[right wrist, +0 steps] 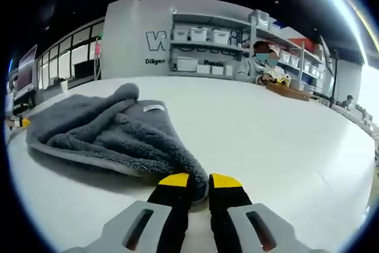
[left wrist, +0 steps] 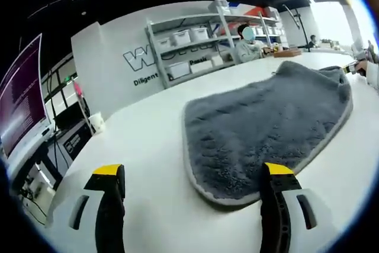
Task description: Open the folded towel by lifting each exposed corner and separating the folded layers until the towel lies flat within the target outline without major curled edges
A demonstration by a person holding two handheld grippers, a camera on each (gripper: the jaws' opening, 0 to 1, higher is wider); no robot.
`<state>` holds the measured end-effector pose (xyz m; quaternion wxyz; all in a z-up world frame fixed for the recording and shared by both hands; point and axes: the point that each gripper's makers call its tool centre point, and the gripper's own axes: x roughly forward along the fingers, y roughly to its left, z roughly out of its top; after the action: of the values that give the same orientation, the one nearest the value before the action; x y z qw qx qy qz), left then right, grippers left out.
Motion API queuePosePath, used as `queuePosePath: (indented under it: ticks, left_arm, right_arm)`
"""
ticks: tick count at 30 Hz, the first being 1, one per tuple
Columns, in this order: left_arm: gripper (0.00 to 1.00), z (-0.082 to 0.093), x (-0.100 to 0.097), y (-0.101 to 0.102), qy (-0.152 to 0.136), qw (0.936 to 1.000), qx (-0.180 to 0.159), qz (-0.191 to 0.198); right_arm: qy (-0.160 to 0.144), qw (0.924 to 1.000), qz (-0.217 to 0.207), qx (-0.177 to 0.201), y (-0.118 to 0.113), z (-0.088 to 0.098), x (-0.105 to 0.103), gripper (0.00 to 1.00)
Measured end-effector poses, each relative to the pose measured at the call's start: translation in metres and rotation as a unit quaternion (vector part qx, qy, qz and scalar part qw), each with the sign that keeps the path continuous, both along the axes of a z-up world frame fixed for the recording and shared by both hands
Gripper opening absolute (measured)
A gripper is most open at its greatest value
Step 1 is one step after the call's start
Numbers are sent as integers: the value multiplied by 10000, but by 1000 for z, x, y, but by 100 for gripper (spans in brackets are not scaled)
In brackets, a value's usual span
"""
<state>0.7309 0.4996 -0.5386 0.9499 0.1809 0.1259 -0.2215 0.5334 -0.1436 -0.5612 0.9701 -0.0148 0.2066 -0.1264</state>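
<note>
Jaws of the left gripper stand wide apart, released, above the white table; the grey towel lies ahead and to the right, its rounded near corner between the two yellow tips and just beside the right-hand one. Jaws of the right gripper are clenched on a corner of the same towel, the plush edge pinched between the yellow tips. Seen from the left gripper view, the towel spreads as a broad, mostly flat sheet with a pale bound hem. Seen from the right gripper view, it appears bunched in folded layers, with a small white label on top. Shelving with white bins stands against the far wall in both views.
</note>
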Motion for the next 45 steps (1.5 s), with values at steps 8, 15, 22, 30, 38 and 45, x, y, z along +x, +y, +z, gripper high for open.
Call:
queuePosePath:
  ticks: [8, 15, 22, 30, 38, 45]
  left_arm:
    - [93, 0, 0, -1, 0, 10000, -6, 2]
    - [93, 0, 0, -1, 2, 10000, -32, 0]
    - [93, -2, 1, -1, 14, 9999, -105, 0]
    - [93, -3, 0, 0, 8, 9999, -169, 1]
    - [94, -5, 1, -1, -5, 9996, -290, -6]
    - [94, -6, 2, -2, -35, 9994, -332, -32]
  right_arm:
    - [168, 9990, 56, -417, -5, 16, -26, 31]
    - [-293, 9983, 262, -424, 10, 50, -44, 49]
    - [-593, 9917, 1097, -327, 63, 77, -37, 68]
    - [-592, 9846, 1637, -150, 109, 77, -27, 83]
    - [-540, 9791, 1961, 7, 132, 63, -21, 95]
    - [-504, 9752, 2156, -60, 133, 57, -17, 99]
